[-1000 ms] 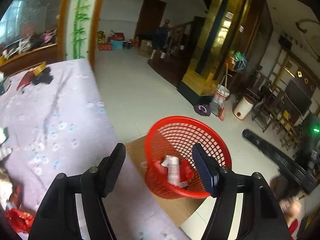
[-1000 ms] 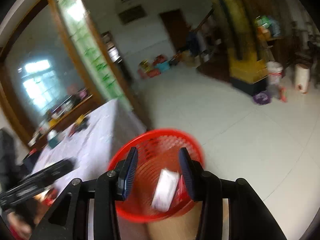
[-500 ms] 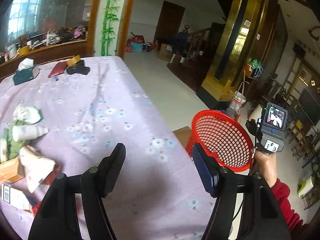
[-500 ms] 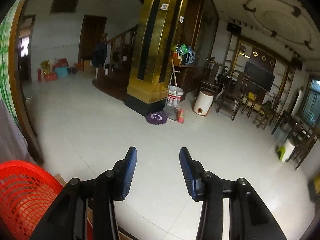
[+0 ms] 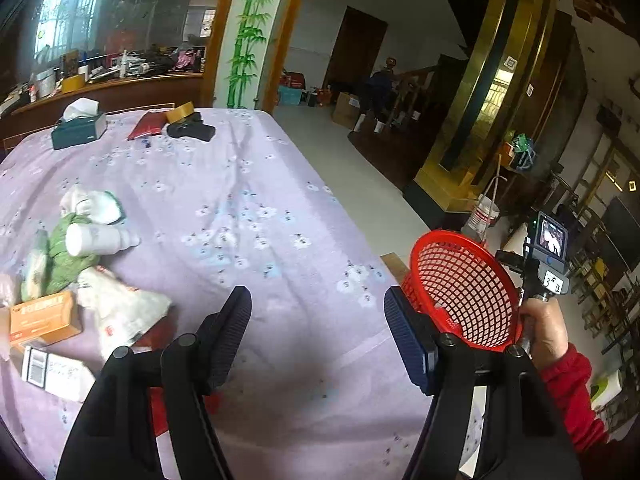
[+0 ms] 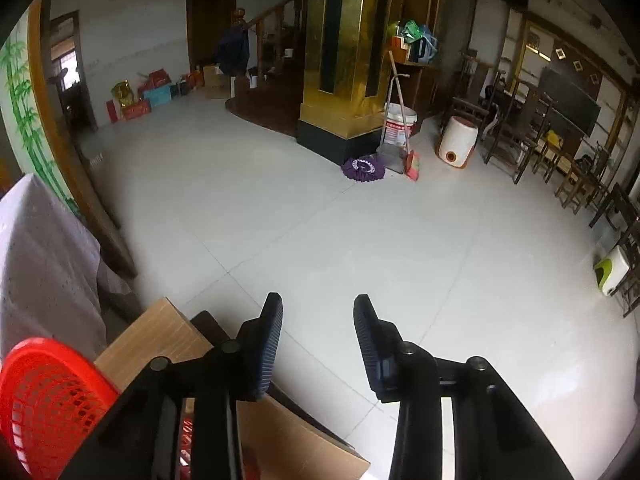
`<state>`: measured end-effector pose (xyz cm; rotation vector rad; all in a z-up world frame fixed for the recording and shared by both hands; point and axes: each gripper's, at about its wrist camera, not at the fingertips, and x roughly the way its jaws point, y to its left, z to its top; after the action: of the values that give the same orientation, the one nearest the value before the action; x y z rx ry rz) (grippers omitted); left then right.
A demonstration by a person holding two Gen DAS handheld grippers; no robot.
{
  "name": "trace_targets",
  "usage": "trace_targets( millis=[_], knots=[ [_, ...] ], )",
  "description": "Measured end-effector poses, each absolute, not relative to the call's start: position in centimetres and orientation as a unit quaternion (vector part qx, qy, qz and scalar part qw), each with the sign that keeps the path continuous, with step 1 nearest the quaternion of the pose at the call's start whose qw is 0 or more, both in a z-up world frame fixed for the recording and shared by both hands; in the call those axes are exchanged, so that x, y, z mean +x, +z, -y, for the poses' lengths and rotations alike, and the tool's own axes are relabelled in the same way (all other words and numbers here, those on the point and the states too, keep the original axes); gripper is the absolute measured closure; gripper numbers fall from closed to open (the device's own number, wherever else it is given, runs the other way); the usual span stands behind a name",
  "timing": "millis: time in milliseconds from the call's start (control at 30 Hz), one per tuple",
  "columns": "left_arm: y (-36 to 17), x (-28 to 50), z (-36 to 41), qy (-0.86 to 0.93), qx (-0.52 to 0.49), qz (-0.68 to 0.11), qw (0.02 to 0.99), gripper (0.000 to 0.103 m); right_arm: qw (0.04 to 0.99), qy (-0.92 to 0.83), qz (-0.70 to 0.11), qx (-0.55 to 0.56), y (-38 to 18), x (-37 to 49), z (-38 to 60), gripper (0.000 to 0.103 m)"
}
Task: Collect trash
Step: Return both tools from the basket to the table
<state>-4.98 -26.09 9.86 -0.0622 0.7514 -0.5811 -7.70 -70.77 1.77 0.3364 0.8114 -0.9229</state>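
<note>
Both tools are seen with nothing between their pads. Left gripper point(image 5: 316, 332) is held wide apart over the near part of a lilac flowered tablecloth point(image 5: 240, 208). Right gripper point(image 6: 318, 340) is held at a narrower gap, its jaws having just been closing on nothing, over the pale tiled floor point(image 6: 360, 220). Trash is gathered at the left edge of the table: a white bottle point(image 5: 100, 238) on a green wrapper point(image 5: 66, 260), a crumpled white bag point(image 5: 120, 308), an orange box point(image 5: 42, 316). A red mesh basket point(image 5: 464, 292) is seen at the table's right, on a cardboard box point(image 6: 160, 336). A hand point(image 5: 544, 330) in a red sleeve is seen behind the basket.
</note>
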Motion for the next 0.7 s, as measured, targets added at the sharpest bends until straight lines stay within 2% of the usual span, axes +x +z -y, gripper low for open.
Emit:
trace_targets(
  millis=[167,267,433,467,500,600,700],
  knots=[
    [10.0,-5.3,23.6,-0.262,-0.034,-0.356,0.896,0.035,0.816,-0.429,-0.368,0.122,1.9,-8.7,69.9,0.062],
    [9.9,-5.7,21.2,-0.241,-0.036,-0.352,0.904,0.035,0.818,-0.446,-0.349,0.1,2.8,-9.8,69.5,0.058],
    [9.4,-6.4,16.5,-0.198,-0.035,-0.347,0.916,0.035,0.835,-0.458,-0.295,0.075,6.8,-13.1,67.2,0.057],
    [9.2,-6.5,15.5,-0.187,-0.037,-0.347,0.918,0.035,0.857,-0.433,-0.27,0.076,8.5,-14.4,65.6,0.052],
    [8.9,-6.6,14.1,-0.172,-0.04,-0.348,0.921,0.035,0.869,-0.417,-0.256,0.075,9.5,-15.0,64.5,0.039],
    [8.0,-6.7,11.0,-0.135,-0.046,-0.353,0.925,0.035,0.933,-0.293,-0.201,0.059,13.4,-17.3,58.6,0.017],
    [7.0,-6.6,8.3,-0.109,-0.063,-0.363,0.923,0.035,0.972,-0.122,-0.19,0.06,15.4,-17.9,52.1,0.015]
  ],
)
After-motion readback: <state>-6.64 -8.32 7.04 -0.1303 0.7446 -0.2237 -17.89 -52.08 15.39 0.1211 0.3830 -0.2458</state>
